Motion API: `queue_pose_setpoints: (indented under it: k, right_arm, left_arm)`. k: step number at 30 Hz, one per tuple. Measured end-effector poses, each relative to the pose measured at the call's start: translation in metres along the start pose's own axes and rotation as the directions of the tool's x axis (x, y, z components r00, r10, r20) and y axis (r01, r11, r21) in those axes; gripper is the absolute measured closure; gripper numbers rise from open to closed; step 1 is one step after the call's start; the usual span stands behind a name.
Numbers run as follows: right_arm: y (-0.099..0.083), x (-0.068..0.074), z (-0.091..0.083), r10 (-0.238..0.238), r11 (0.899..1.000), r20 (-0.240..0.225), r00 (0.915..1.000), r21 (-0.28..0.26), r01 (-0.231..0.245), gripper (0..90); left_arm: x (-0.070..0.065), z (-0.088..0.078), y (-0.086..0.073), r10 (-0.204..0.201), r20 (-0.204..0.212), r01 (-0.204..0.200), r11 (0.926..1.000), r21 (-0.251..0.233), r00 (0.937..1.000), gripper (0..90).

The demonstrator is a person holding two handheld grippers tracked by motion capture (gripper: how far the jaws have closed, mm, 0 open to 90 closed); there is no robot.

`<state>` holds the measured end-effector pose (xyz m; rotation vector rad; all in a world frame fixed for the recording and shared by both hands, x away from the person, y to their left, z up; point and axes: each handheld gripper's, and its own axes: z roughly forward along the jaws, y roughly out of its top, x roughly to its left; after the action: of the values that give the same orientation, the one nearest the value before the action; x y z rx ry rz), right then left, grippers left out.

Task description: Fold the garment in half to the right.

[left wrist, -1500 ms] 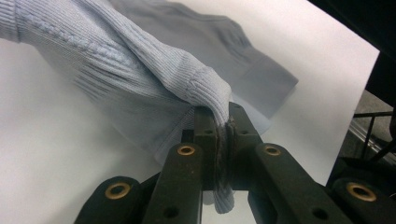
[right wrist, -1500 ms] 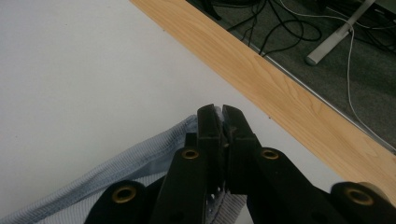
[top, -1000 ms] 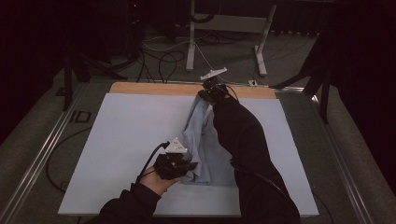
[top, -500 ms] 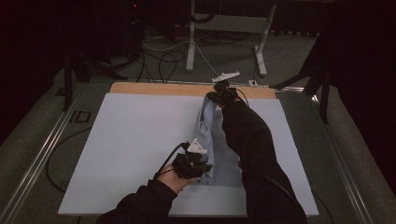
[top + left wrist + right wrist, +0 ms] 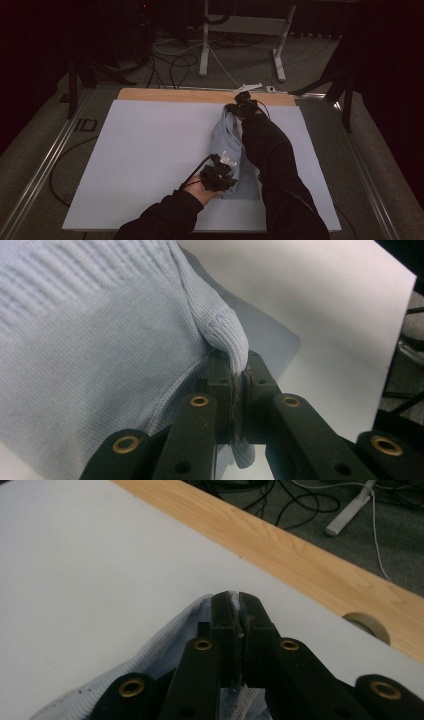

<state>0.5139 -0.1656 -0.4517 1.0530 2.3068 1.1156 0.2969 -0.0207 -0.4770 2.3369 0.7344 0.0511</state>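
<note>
Pinching the light blue sweater [image 5: 226,145] at two ends, the left claw [image 5: 240,385] grips a fold and the right claw [image 5: 236,615] grips the ribbed edge. I judge the thin knit can slip out if pulled hard. Just beyond the right claw runs the wooden strip [image 5: 320,565]; cables [image 5: 170,65] lie farther off.

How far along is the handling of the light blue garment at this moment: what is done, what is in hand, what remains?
Done: both grippers have a grip. The left gripper is shut on a ribbed fold of the light blue garment at its near end; the right gripper is shut on its far edge by the wooden strip. In hand: the cloth is held lengthwise between them. Left: probably laying it flat; it looks bunched.
</note>
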Motion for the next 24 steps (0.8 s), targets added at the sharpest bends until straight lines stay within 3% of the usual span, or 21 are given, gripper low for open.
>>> queue_pose_setpoints:
  k: [9, 11, 15, 16, 18, 24]
  right_arm:
    - [-0.013, -0.008, 0.010, 0.032, 0.999, -0.016, 0.9994, 0.011, -0.032, 85.5]
    - [-0.015, -0.010, 0.010, 0.034, 0.999, -0.014, 0.9993, 0.010, -0.034, 81.2]
    - [-0.018, -0.016, 0.009, 0.054, 0.998, 0.000, 0.9985, 0.027, -0.054, 60.6]
    - [-0.020, -0.019, 0.006, 0.072, 0.997, 0.009, 0.9973, 0.036, -0.073, 51.8]
    - [-0.021, -0.023, 0.001, 0.092, 0.995, 0.033, 0.9952, 0.029, -0.093, 46.4]
    - [-0.021, -0.031, -0.018, 0.135, 0.991, 0.049, 0.9896, 0.011, -0.136, 42.1]
  left_arm:
    - [-0.003, 0.016, 0.008, 0.006, 0.000, -0.006, 0.9994, 0.033, 1.0000, 85.9]
    - [-0.002, 0.019, 0.009, 0.002, 0.002, -0.002, 0.9993, 0.037, 1.0000, 85.9]
    - [-0.004, 0.024, 0.013, 0.007, -0.003, -0.006, 0.9991, 0.042, 1.0000, 85.9]
    - [-0.004, 0.025, 0.013, 0.006, -0.003, -0.005, 0.9990, 0.045, 1.0000, 85.9]
    - [-0.004, 0.029, 0.014, 0.003, -0.006, -0.003, 0.9986, 0.052, 1.0000, 85.9]
    - [-0.009, 0.036, 0.017, 0.025, -0.019, -0.023, 0.9971, 0.073, 0.9995, 85.8]
